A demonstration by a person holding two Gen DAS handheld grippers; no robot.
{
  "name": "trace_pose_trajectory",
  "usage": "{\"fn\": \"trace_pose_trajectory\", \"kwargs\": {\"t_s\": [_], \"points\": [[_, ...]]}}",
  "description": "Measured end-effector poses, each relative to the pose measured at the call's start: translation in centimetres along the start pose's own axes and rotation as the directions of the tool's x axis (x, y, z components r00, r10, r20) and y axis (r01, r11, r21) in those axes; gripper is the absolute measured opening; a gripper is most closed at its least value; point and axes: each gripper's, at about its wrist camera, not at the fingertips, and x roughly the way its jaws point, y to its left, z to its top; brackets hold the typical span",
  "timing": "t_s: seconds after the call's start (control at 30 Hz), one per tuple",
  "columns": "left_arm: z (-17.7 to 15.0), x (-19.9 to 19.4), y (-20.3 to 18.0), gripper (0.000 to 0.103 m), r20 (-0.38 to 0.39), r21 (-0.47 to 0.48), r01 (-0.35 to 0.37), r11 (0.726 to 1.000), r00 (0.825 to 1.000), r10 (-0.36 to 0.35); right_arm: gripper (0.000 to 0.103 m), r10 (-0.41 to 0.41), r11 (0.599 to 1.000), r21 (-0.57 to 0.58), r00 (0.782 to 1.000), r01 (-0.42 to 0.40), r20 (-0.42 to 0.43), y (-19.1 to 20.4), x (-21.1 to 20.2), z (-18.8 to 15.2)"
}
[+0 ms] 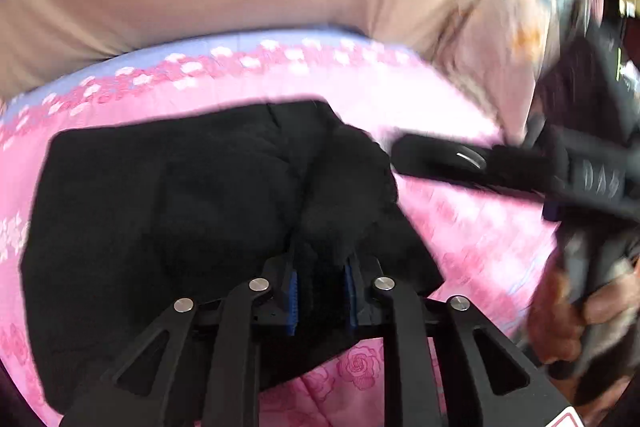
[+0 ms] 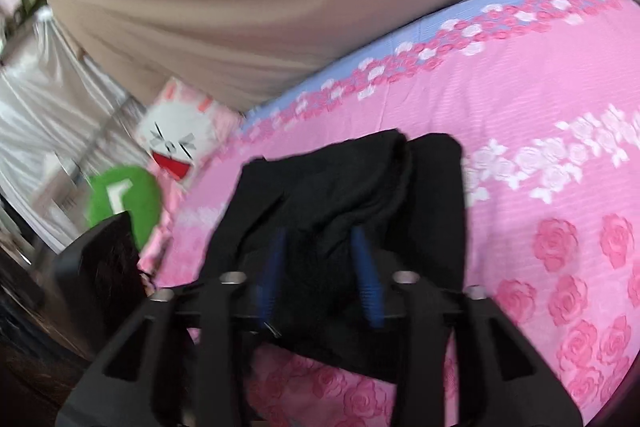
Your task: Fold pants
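On the bed (image 2: 560,155), right in the middle of that pink rose bedspread, sits one pair of black pants (image 1: 168,203), bunched into a rough lump with a couple of folds showing. That's the only garment I can count.

Two tongs in play. The left tongs (image 1: 320,291) have their blue-padded fingers (image 1: 294,297) closed in around a ridge of the black fabric at the near edge of the pile, so they're gripping the pants. The right tongs (image 2: 320,275) look much the same from their own camera: blue pads (image 2: 366,275) either side of a wad of black cloth, narrowed down on it, and the cloth bulges up between them. In the left wrist view the right tongs also show from the side, coming in from the right with the person's hand (image 1: 576,315) wrapped on the handle, though that part is heavily motion-blurred.

Other stuff: one big tan headboard or cushion (image 2: 248,7) behind the bed, one white bunny-face pillow (image 2: 180,139) with a red open mouth, and one green round thing (image 2: 124,199) beside it that I can't identify. No containers anywhere.

Hard to make out: waistband and legs of the pants are impossible to tell apart, all just black. The room at the left edge of the right wrist view is smeared, and the near edge of the pants is hidden behind the tongs' arms.
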Motion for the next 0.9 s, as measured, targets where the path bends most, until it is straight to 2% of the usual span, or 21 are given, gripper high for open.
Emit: {"fn": "trace_pose_trajectory", "kwargs": {"t_s": [0.07,0.13,0.2,0.27,0.3,0.33,0.37,0.43,0.5,0.53,0.6,0.67,0.7,0.73,0.77,0.8,0.83,0.9], "points": [[0.8,-3.0,1.2,0.015,0.064,-0.035,0.03,0.999,0.998,-0.028,0.058,-0.13,0.991,-0.017,0.991,0.13,0.022,-1.0,-1.4,-0.6],[1.6,-6.8,2.5,0.015,0.141,-0.064,0.033,0.997,0.99,-0.024,0.058,-0.227,0.974,-0.017,0.974,0.227,-0.013,-2.4,-1.3,-1.5],[2.3,-9.8,3.9,0.015,0.201,-0.089,-0.011,0.996,0.979,0.028,0.058,-0.229,0.973,0.014,0.971,0.23,-0.073,-3.5,-0.1,-2.4],[2.6,-11.6,5.1,0.015,0.232,-0.12,-0.029,0.992,0.971,0.056,0.057,-0.19,0.981,0.028,0.975,0.194,-0.116,-3.7,1.6,-3.2],[2.7,-12.5,5.8,0.015,0.251,-0.141,-0.038,0.989,0.965,0.073,0.05,-0.171,0.985,0.019,0.978,0.174,-0.119,-3.4,2.4,-3.4],[2.8,-13.1,6.3,0.015,0.265,-0.153,-0.052,0.987,0.96,0.092,0.024,-0.174,0.985,-0.004,0.977,0.174,-0.122,-2.9,3.1,-3.5],[2.7,-13.5,6.6,0.015,0.273,-0.162,-0.06,0.985,0.956,0.103,0.017,-0.213,0.977,-0.043,0.973,0.21,-0.084,-2.0,3.1,-3.4],[2.8,-14.4,7.2,0.015,0.287,-0.178,-0.069,0.982,0.951,0.118,0.014,-0.219,0.972,-0.094,0.976,0.217,-0.014,-0.4,1.4,-2.9],[2.6,-15.2,7.4,0.015,0.3,-0.183,-0.09,0.979,0.943,0.143,0.012,-0.25,0.958,-0.135,0.968,0.252,0.032,0.6,-0.5,-2.4],[2.5,-15.3,7.5,0.015,0.301,-0.184,-0.092,0.979,0.942,0.145,0.01,-0.286,0.945,-0.158,0.958,0.288,0.032,0.5,-0.9,-2.4],[2.1,-15.4,8.1,0.015,0.303,-0.195,-0.079,0.978,0.943,0.136,0.012,-0.405,0.901,-0.188,0.913,0.39,-0.046,-1.7,0.2,-2.9],[2.0,-15.2,8.4,0.015,0.303,-0.203,-0.064,0.977,0.945,0.125,0.013,-0.515,0.851,-0.182,0.85,0.493,-0.109,-3.6,1.1,-3.6],[2.0,-15.3,8.5,0.015,0.305,-0.204,-0.061,0.977,0.945,0.122,0.013,-0.514,0.851,-0.174,0.853,0.496,-0.084,-3.0,0.8,-3.5],[2.0,-15.3,8.5,0.015,0.306,-0.201,-0.059,0.978,0.944,0.12,0.013,-0.478,0.869,-0.17,0.877,0.465,-0.049,-1.9,0.2,-3.2],[2.0,-15.4,8.4,0.015,0.308,-0.199,-0.061,0.978,0.944,0.122,0.013,-0.413,0.895,-0.186,0.911,0.405,-0.001,0.3,-0.4,-2.8],[2.0,-15.5,8.4,0.015,0.309,-0.194,-0.062,0.979,0.943,0.122,0.013,-0.377,0.905,-0.203,0.926,0.374,0.03,1.8,-0.5,-2.4],[2.0,-15.6,8.3,0.015,0.312,-0.193,-0.059,0.979,0.943,0.118,0.013,-0.339,0.912,-0.228,0.939,0.341,0.049,3.7,-0.2,-2.0],[1.9,-16.0,8.5,0.015,0.319,-0.193,-0.05,0.98,0.941,0.111,0.013,-0.256,0.923,-0.289,0.966,0.253,0.031,7.2,2.0,-1.0]]}}
